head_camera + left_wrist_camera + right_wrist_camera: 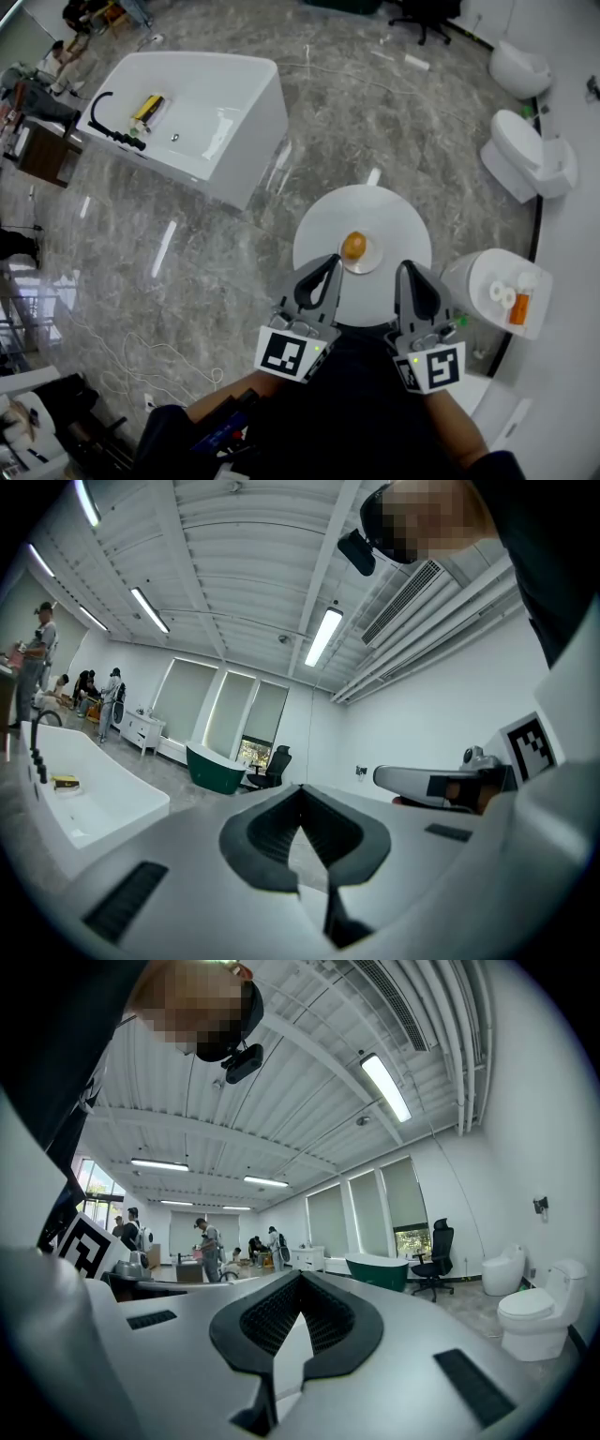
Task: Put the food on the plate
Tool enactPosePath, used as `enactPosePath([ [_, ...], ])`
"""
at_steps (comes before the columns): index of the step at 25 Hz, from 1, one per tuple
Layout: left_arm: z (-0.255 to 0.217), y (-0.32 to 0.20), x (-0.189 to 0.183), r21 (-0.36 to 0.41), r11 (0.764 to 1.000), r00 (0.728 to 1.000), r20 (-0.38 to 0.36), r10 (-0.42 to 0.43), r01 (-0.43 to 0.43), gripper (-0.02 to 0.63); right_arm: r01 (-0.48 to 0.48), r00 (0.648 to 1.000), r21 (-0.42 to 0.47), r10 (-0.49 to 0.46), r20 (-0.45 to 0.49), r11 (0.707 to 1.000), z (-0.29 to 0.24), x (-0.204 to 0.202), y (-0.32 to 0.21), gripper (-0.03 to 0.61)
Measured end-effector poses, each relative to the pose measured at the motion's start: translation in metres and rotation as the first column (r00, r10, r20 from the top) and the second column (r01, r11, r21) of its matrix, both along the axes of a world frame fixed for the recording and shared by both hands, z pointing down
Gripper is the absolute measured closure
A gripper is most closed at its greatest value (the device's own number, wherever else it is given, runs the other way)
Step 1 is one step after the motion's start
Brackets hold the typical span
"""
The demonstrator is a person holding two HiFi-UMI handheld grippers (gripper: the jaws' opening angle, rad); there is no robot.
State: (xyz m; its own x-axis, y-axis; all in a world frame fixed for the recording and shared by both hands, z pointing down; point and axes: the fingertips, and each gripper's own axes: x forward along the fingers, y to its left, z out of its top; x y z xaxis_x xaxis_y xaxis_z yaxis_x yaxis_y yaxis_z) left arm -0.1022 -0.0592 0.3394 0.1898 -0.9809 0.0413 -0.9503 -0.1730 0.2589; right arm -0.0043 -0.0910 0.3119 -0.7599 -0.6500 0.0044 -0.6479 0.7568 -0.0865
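The round orange-brown food (353,247) sat on the small white plate (374,260); with left gripper (323,277) and right gripper (413,281) closed on nothing, I judged a level withdrawal safest.

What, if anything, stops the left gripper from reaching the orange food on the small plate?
Probably nothing, so yes. The left gripper looks close to the food on its plate, with nothing between them on the round table. Its jaws are shut, so they would need opening first.
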Motion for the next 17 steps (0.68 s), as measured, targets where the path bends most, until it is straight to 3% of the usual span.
enactPosePath([
  [17, 0.000, -0.031, 0.017, -0.017, 0.996, 0.996, 0.004, -0.087, 0.087, 0.612, 0.104, 0.994, -0.015, -0.104, -0.033, 0.994, 0.005, 0.006, -0.035, 0.578],
])
